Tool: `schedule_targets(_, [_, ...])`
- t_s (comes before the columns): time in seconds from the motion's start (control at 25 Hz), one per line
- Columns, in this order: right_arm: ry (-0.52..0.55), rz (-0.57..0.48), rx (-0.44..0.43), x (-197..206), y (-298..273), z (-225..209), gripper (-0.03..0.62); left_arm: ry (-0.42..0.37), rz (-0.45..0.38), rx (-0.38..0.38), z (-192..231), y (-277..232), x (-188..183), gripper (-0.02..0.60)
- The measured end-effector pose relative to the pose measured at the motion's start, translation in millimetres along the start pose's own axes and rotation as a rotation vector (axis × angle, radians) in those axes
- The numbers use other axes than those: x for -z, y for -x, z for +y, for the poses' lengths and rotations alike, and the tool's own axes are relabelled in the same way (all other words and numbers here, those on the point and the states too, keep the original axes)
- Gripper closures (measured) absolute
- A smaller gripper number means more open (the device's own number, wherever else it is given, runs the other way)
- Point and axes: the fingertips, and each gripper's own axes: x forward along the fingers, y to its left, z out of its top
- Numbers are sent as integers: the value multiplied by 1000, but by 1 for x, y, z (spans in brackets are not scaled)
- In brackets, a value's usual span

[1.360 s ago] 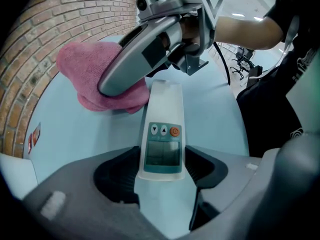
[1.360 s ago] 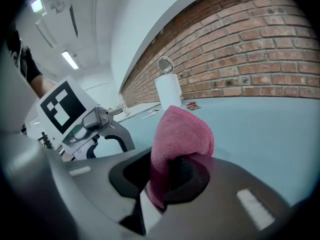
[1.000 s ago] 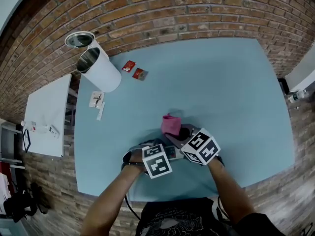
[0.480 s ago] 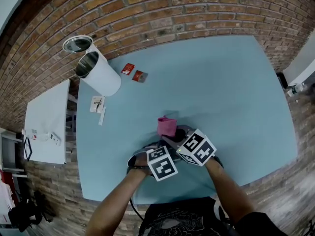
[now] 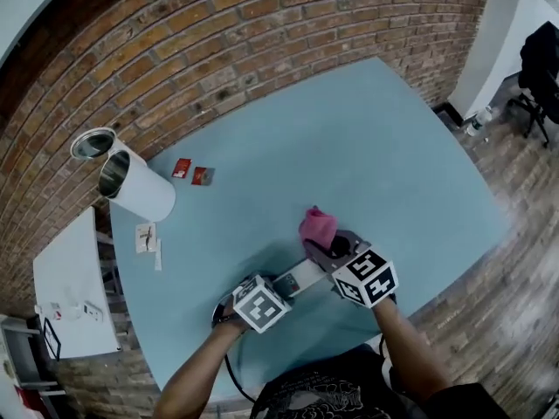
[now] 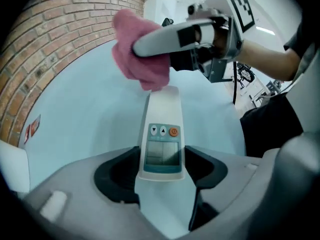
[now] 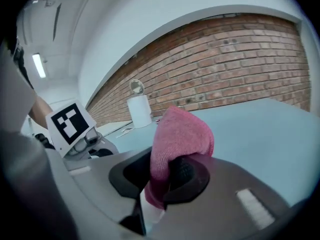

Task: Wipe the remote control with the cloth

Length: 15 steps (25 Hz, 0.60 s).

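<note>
A white remote control [image 6: 161, 134] with a small screen and an orange button lies between the jaws of my left gripper [image 6: 161, 170], which is shut on its near end. In the head view the remote [image 5: 301, 278] runs from the left gripper [image 5: 281, 288] toward the right gripper [image 5: 325, 248]. My right gripper [image 7: 167, 176] is shut on a pink cloth [image 7: 180, 136]. The bunched cloth [image 6: 137, 56] rests at the remote's far tip, over the light blue table [image 5: 384, 138].
A white cylinder can [image 5: 135, 190] lies on its side at the far left, a metal lid [image 5: 93, 143] behind it. Two red packets [image 5: 192, 174] and small white sachets [image 5: 147, 237] lie nearby. A white side table [image 5: 70, 295] stands left of the table.
The head view has swung. The right gripper with the cloth has shifted right, away from the left gripper, so more of the white remote shows between them. The left gripper stayed put.
</note>
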Motion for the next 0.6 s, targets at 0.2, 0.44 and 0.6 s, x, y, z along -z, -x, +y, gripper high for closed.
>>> schedule_targets(0.2, [-112, -63, 160, 21, 46, -32, 531, 128, -20, 142, -4, 5, -6, 301])
schedule_targets(0.44, [-187, -94, 237, 43, 72, -43, 531, 379, -50, 415, -27, 12, -5, 299])
schedule_targets(0.6, [-200, -102, 234, 53, 72, -36, 531, 612, -129, 684, -53, 19, -11, 299])
